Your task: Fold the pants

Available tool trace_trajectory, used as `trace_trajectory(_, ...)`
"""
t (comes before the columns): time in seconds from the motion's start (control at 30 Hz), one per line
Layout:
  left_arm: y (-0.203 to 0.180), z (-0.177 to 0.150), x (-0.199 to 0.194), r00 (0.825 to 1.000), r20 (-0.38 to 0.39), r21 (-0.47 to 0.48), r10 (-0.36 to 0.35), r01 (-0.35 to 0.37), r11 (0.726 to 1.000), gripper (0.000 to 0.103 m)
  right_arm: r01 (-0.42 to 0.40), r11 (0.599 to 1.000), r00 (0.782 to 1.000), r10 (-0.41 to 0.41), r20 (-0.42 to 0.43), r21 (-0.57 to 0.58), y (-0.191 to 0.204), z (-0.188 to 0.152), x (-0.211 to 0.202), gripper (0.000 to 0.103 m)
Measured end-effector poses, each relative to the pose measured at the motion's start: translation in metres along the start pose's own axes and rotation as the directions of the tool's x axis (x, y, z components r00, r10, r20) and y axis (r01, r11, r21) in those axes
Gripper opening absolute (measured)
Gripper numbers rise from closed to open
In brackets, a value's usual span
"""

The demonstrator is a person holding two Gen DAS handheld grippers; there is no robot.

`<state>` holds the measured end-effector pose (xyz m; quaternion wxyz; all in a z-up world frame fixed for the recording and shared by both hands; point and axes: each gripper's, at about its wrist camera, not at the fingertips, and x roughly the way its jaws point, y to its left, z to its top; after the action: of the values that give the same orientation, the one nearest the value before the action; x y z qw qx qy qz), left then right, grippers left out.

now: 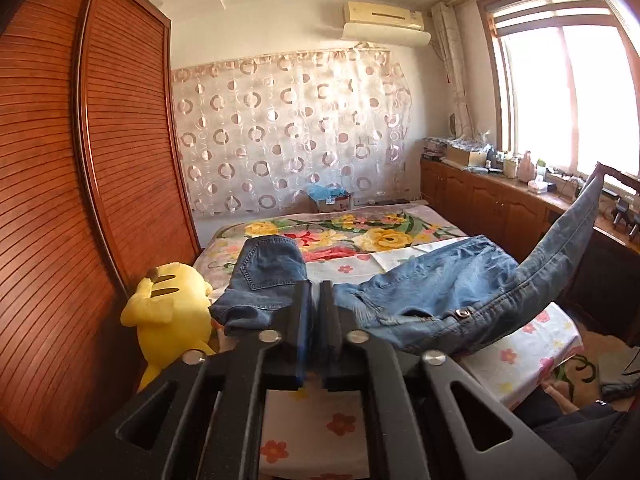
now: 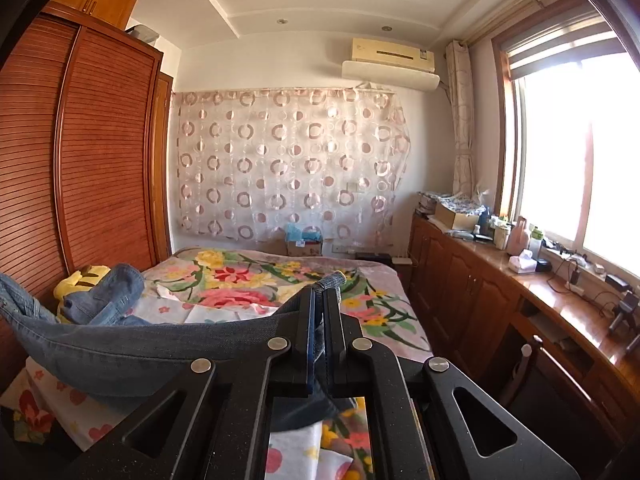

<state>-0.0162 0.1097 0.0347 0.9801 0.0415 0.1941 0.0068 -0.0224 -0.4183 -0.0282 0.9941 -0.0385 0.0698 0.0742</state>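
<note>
Blue denim pants (image 1: 436, 292) hang lifted over the bed. They stretch between my two grippers like a sling. In the left wrist view my left gripper (image 1: 318, 294) is shut on the pants near the waistband. A back pocket (image 1: 260, 268) shows to its left and a metal button (image 1: 464, 312) to its right. From there one strip of denim rises to the far right. In the right wrist view my right gripper (image 2: 320, 294) is shut on the pants (image 2: 140, 344). Denim shows between its jaws, and the cloth sags away to the left.
A bed with a floral cover (image 1: 340, 236) lies below. A yellow plush toy (image 1: 168, 312) sits at its left edge against a tall slatted wardrobe (image 1: 80, 160). Low wooden cabinets (image 2: 460, 280) with clutter run under the window. A hand (image 1: 560, 396) shows at lower right.
</note>
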Motion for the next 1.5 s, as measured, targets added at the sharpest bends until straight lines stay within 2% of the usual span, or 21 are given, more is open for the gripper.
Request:
trace_trajectory(0.17,0.005,-0.015,0.034,0.996,-0.082,-0.01,-0.021,0.02,1.0,0.002,-0.01,1.0,0.998,0.011,-0.068,0.015,0.006,-0.024,0.029,0.003)
trace_trajectory(0.3,0.0,-0.037,0.055,0.985,-0.164,-0.026,-0.057,0.053,0.998,0.002,-0.015,1.0,0.99,0.016,-0.143,0.005,0.019,-0.043,0.064,0.003)
trace_trajectory(0.43,-0.006,-0.057,0.064,0.969,-0.224,-0.061,-0.102,0.09,0.994,0.003,0.015,1.0,0.981,-0.016,-0.192,-0.01,0.028,-0.052,0.095,0.003)
trace_trajectory(0.47,-0.009,-0.061,0.066,0.964,-0.242,-0.063,-0.107,0.094,0.994,0.009,0.015,1.0,0.979,-0.016,-0.205,-0.008,0.029,-0.054,0.101,0.003)
trace_trajectory(0.53,-0.013,-0.069,0.072,0.956,-0.271,-0.061,-0.111,0.098,0.993,0.015,0.018,1.0,0.974,-0.02,-0.226,-0.008,0.032,-0.053,0.113,0.003)
trace_trajectory(0.6,-0.016,-0.079,0.08,0.941,-0.308,-0.082,-0.141,0.122,0.989,0.029,0.015,1.0,0.969,-0.016,-0.245,-0.008,0.035,-0.045,0.129,0.003)
trace_trajectory(0.7,-0.025,-0.094,0.087,0.919,-0.348,-0.104,-0.186,0.159,0.982,0.039,0.009,1.0,0.965,-0.013,-0.263,-0.016,0.039,-0.032,0.136,0.003)
trace_trajectory(0.9,-0.047,-0.118,0.097,0.876,-0.4,-0.13,-0.27,0.237,0.963,0.041,0.001,1.0,0.959,-0.008,-0.283,-0.025,0.025,-0.02,0.127,0.003)
trace_trajectory(0.97,-0.05,-0.122,0.099,0.87,-0.408,-0.139,-0.278,0.242,0.96,0.041,0.0,1.0,0.958,-0.007,-0.286,-0.022,0.022,-0.019,0.126,0.003)
trace_trajectory(1.1,-0.059,-0.136,0.107,0.843,-0.453,-0.135,-0.29,0.256,0.957,0.043,-0.001,1.0,0.958,-0.003,-0.287,-0.015,0.017,-0.02,0.122,0.003)
trace_trajectory(1.27,-0.059,-0.146,0.112,0.841,-0.459,-0.154,-0.286,0.242,0.958,0.043,-0.001,1.0,0.956,0.001,-0.294,-0.001,0.018,-0.031,0.122,0.003)
trace_trajectory(1.5,-0.067,-0.15,0.114,0.856,-0.453,-0.089,-0.248,0.233,0.968,0.043,-0.004,1.0,0.954,0.006,-0.301,0.008,0.02,-0.032,0.122,0.003)
